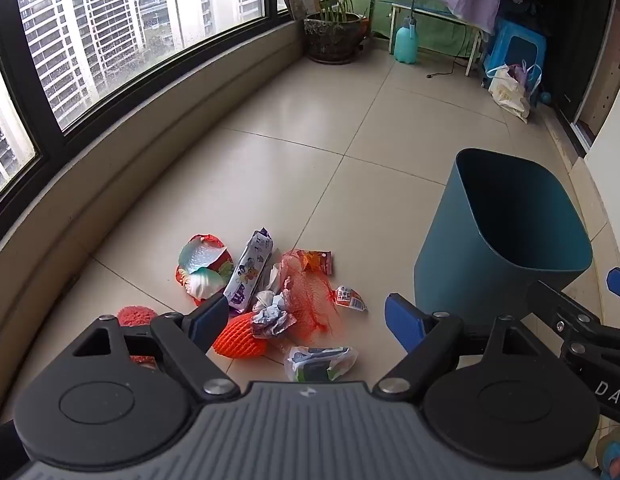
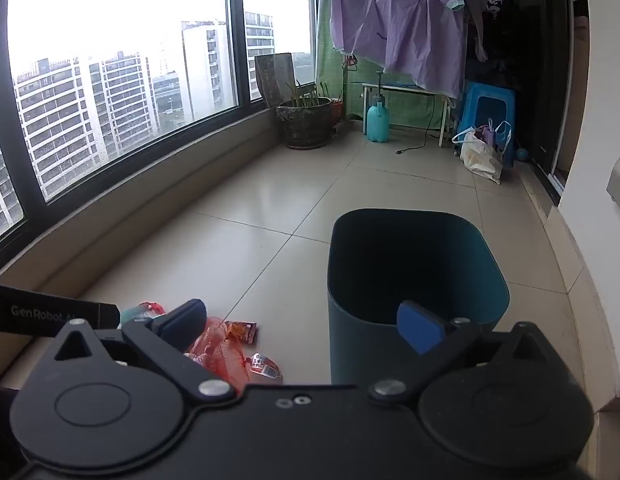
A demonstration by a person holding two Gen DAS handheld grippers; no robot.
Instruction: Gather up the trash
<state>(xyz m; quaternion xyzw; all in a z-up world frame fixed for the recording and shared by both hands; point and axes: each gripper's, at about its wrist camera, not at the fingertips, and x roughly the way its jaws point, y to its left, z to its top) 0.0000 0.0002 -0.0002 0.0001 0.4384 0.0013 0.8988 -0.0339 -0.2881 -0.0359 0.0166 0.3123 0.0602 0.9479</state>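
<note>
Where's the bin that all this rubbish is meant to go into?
The teal bin stands upright on the tiled floor, right of the litter pile and its red mesh bag; in the right wrist view it sits just ahead.

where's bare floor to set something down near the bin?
Free: beige tiles between the teal plastic bin and the dark ceramic plant pot, and along the window ledge. Crowded: the wrapper pile around the red mesh bag, left of the bin.
</note>
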